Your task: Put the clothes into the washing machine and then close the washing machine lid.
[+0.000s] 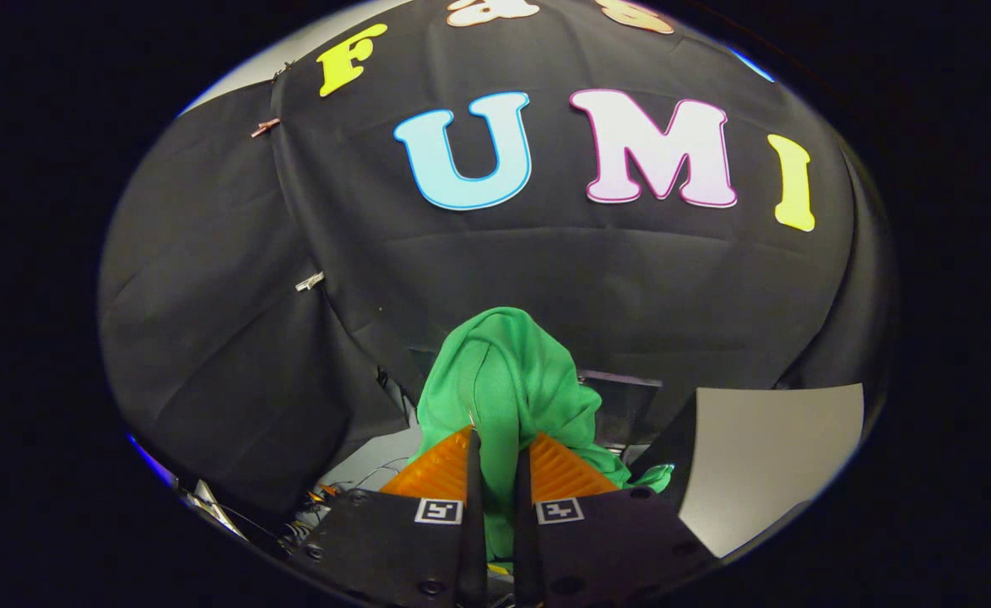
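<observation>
Black cloth wall (546, 279) fills the background, draped in folds, with two small clips (266, 127) pinned along a seam on its left side. Lower right, a pale flat panel (774, 456) with a dark slanted edge sits beside the fingers; can't tell what it belongs to. Lower left, past the cloth's hem, a bit of light floor or surface with loose thin cables (360, 477). Behind the cloth bundle, a dark boxy shape (622, 405), too hidden to identify.

Gripper (495, 460) is closed narrow, both fingers pressing a fold of green clothing (508, 371) between them. The garment bunches up ahead of the fingertips into a rounded hump and spills down to either side, mostly to the right, with a small tail reaching toward the pale panel. A strip of green also shows between the fingers near their base.

Writing: two small square black-and-white marker tags (438, 510), one on each finger base; no readable words or brands on them. No open container visible, so can't say what the garment is over.
</observation>
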Tool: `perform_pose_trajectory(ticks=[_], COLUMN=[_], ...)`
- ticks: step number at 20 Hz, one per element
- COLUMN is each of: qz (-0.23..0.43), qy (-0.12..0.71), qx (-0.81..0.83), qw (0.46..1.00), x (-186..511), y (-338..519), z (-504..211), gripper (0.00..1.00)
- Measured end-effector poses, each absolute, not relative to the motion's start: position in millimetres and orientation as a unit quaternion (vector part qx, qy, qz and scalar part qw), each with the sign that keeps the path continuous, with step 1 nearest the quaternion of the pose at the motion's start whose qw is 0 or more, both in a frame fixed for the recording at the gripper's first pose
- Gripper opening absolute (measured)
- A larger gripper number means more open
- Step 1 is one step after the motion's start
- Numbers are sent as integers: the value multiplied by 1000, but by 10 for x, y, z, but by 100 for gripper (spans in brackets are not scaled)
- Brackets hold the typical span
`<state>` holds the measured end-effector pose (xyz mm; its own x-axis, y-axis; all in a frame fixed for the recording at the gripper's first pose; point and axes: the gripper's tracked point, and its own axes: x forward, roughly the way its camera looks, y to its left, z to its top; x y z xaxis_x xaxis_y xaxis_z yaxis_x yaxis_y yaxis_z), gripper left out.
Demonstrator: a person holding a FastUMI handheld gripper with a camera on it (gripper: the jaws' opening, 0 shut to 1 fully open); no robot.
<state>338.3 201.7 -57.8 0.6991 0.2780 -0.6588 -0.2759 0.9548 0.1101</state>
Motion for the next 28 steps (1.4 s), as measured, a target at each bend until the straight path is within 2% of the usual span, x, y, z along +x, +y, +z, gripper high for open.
perform_pose_trajectory(ticks=[8,19,27,28], qz=[139,86,58,48], qy=[391,440,460,472], qx=[0,-12,-28,-38], qw=[910,894,886,880], x=[3518,3663,3692,3657], y=[2305,2134,2011,1938], z=[-1659,-3322,-3946,-4038], gripper=[17,17,17,21])
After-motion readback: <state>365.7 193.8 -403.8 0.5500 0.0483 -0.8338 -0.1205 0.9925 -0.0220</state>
